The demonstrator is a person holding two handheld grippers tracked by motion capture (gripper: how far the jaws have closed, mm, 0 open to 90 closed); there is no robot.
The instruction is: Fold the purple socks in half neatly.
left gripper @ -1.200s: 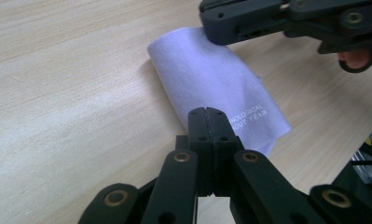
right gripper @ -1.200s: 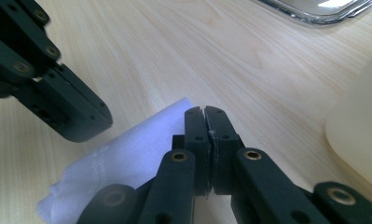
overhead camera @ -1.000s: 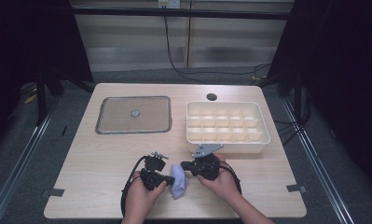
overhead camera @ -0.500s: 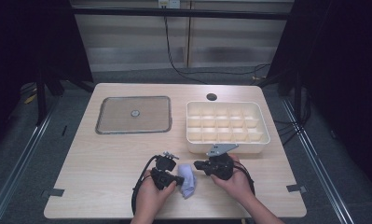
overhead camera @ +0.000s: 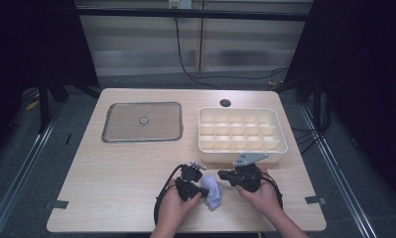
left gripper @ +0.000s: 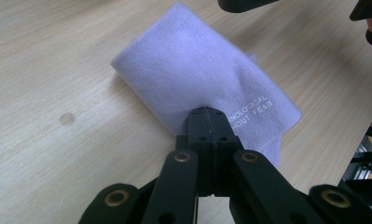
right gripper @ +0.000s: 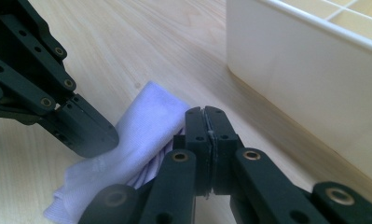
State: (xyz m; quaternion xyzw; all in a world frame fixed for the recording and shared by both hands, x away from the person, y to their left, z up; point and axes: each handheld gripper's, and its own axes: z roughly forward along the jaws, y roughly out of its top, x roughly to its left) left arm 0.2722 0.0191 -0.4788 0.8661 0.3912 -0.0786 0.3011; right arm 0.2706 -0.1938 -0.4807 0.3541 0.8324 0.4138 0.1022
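Counter: pale wood counter [overhead camera: 111, 168], with the work going on near the middle of its near edge.
Organizer: white compartment box [overhead camera: 242, 130] toward the far right corner; every cell that can be seen looks empty.
Tray: flat grey tray [overhead camera: 143, 122] toward the far left corner, well apart from the hands.
Cloth: small folded lavender cloth [left gripper: 207, 79] lying flat on the counter between the two hands, just in front of the box; white printed lettering runs along one end.
Handling: judged soft, light and limp, so it will sag and unfold if lifted by one layer; nothing fragile. Best taken at a folded edge or corner, pinching all layers together, one claw at each end to keep it from drooping.
Left claw: left claw [left gripper: 207, 122] has its jaws pressed together at the near edge of the cloth, tips on the fabric; it probably pinches a fold, though the tips hide the contact.
Right claw: right claw [right gripper: 207, 122] has its jaws closed flat against each other, beside the cloth's other edge, seemingly gripping nothing.
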